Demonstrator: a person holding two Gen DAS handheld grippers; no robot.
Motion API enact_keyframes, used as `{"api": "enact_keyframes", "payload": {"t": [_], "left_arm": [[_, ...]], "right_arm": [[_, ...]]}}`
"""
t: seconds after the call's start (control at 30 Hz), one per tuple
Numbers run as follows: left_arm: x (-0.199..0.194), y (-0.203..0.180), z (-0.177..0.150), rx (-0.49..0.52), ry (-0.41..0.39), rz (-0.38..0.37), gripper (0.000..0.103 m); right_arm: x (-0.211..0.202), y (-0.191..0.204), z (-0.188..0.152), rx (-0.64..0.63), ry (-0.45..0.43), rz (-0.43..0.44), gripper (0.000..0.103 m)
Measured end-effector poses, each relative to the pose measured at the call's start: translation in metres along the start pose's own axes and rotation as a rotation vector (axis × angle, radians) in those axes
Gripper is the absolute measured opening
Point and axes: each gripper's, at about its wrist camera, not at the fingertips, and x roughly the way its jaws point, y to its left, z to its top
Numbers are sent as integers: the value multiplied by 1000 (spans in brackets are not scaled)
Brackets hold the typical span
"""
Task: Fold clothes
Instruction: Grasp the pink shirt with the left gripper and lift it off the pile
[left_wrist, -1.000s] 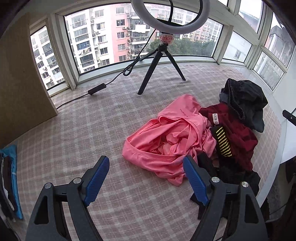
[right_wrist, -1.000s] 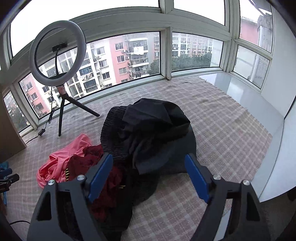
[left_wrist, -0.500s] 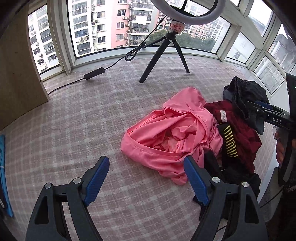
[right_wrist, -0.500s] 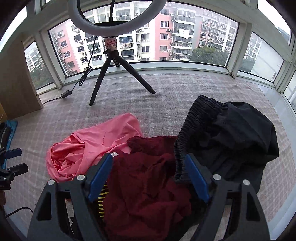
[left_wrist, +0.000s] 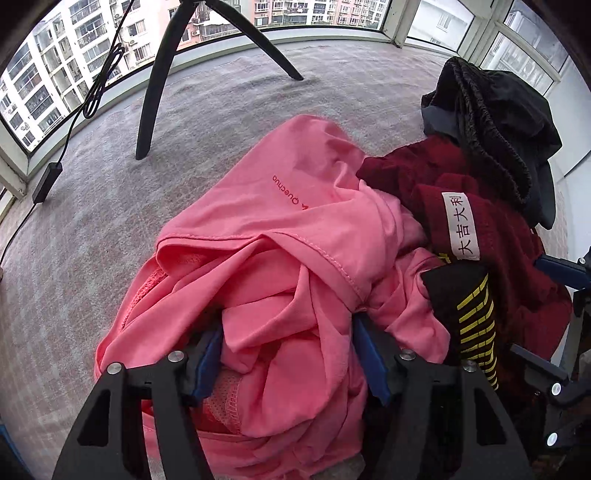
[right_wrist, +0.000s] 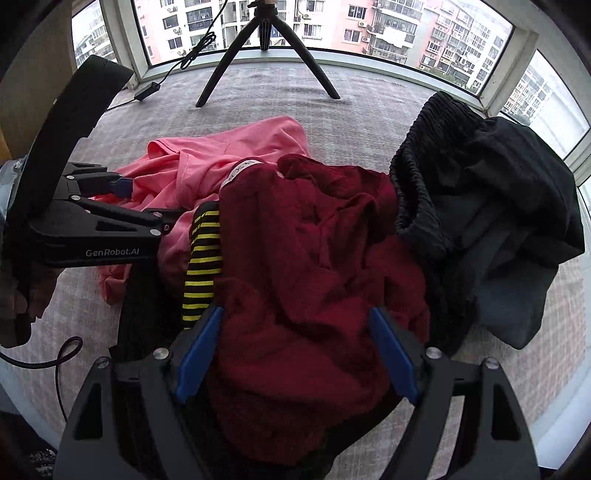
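Straddling a bunched fold of the crumpled pink jersey shirt (left_wrist: 295, 236), the left gripper (left_wrist: 291, 363) stands spread, not yet clenched. The right gripper (right_wrist: 295, 354) hangs likewise released over the dark red knit garment (right_wrist: 314, 258) just beside it, a black elastic-waist garment (right_wrist: 491, 206) beyond. Picking the first piece from the heap seems in hand; closing on the pink fold and lifting it free comes next.

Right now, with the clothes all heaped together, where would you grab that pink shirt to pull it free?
Grip the pink shirt at its stitched hem fold, coming from the left, its bare side. That edge is raised and doubled, so fingers can close around it. Its right side runs against the dark red garment, so pulling there would probably drag both.
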Motion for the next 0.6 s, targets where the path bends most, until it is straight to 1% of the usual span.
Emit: {"api": "enact_keyframes", "payload": {"t": [0.03,0.07,0.13,0.23,0.33,0.4,0.43,0.47,0.5,0.53,0.6], "left_arm": [[-5,2,2,-5,-14,-8,16],[-11,6,4,-14,-25,-15,13],[-26,18,8,-43,-51,-29,12],[-67,45,13,-91,-122,-35,11],[-118,78,15,-152,-221,-9,9],[-145,93,15,-144,-261,16,9],[-155,98,15,-136,-278,34,9],[-161,101,14,-127,-292,57,9],[-163,100,13,-117,-293,73,9],[-163,100,12,-106,-289,86,9],[-153,94,11,-83,-254,83,9]], "right_arm": [[2,2,-1,-3,0,1,80],[5,4,-1,-12,4,-6,80],[11,10,0,-32,12,-19,81],[19,18,0,-88,12,-48,81],[19,10,2,-75,21,-53,81],[19,-2,5,-32,33,-75,80],[18,-7,4,-12,31,-50,77],[17,-13,4,9,30,-23,63],[15,-16,5,28,30,27,54],[12,-17,6,32,31,46,46],[4,-19,8,38,32,83,47]]}}
